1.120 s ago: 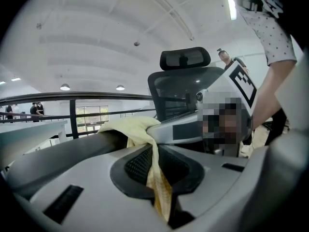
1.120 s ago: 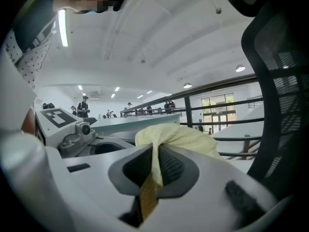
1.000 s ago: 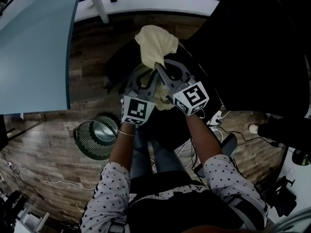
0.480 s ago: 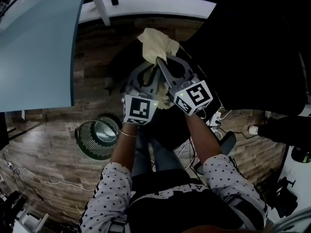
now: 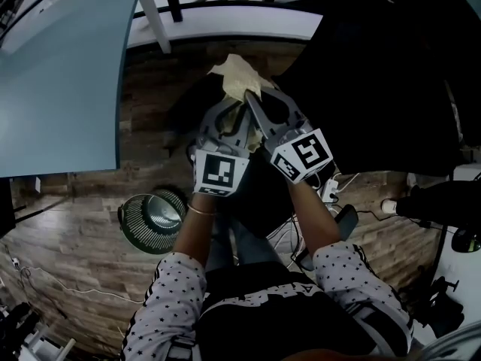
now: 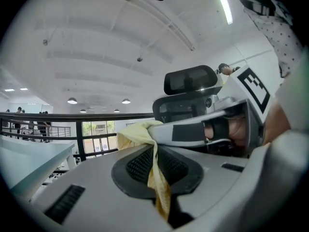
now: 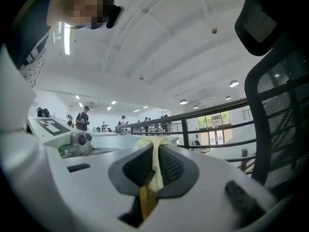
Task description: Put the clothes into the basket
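Wooden floor (image 5: 90, 224) with the green wire basket (image 5: 154, 218) standing on it, to the left of the person's legs; no garment shows inside the basket. Pale yellow cloth (image 5: 239, 81), the garment to be stowed, hangs in the air well apart from the basket, beyond it and to its right. Compared with a second ago, both arms have lifted the cloth higher, away from the floor, and less of its bunch shows past the claws. The pick-up therefore appears complete, with the carry across and down to the basket not yet done. Left claw (image 5: 234, 115) is clenched on a fold of the cloth, its jaws having just drawn slightly closer. Right claw (image 5: 252, 104), just beside it, is likewise clamped tight on the same cloth.
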`<move>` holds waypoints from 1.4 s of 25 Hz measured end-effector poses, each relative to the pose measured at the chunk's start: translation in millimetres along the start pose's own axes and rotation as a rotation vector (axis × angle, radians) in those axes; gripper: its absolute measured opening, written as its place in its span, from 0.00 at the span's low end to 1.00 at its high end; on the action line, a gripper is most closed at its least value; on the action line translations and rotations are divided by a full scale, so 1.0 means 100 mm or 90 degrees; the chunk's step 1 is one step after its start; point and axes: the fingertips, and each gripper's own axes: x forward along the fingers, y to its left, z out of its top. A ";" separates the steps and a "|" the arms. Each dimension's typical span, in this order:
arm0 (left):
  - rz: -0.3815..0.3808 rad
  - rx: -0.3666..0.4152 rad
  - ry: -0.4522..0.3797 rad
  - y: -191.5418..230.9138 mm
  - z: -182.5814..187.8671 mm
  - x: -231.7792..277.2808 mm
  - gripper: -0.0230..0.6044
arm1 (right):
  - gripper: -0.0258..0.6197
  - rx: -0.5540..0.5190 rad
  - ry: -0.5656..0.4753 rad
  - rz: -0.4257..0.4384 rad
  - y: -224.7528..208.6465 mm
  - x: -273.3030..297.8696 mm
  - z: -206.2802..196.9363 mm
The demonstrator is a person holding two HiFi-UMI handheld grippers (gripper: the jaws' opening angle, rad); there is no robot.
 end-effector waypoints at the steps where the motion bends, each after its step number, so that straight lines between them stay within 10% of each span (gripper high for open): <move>1: 0.003 -0.002 -0.001 -0.01 0.03 0.00 0.09 | 0.10 0.000 0.000 0.001 0.00 -0.01 0.03; 35: 0.047 0.042 -0.099 0.06 1.79 -0.57 0.09 | 0.10 -0.069 -0.080 0.001 0.56 -0.30 1.83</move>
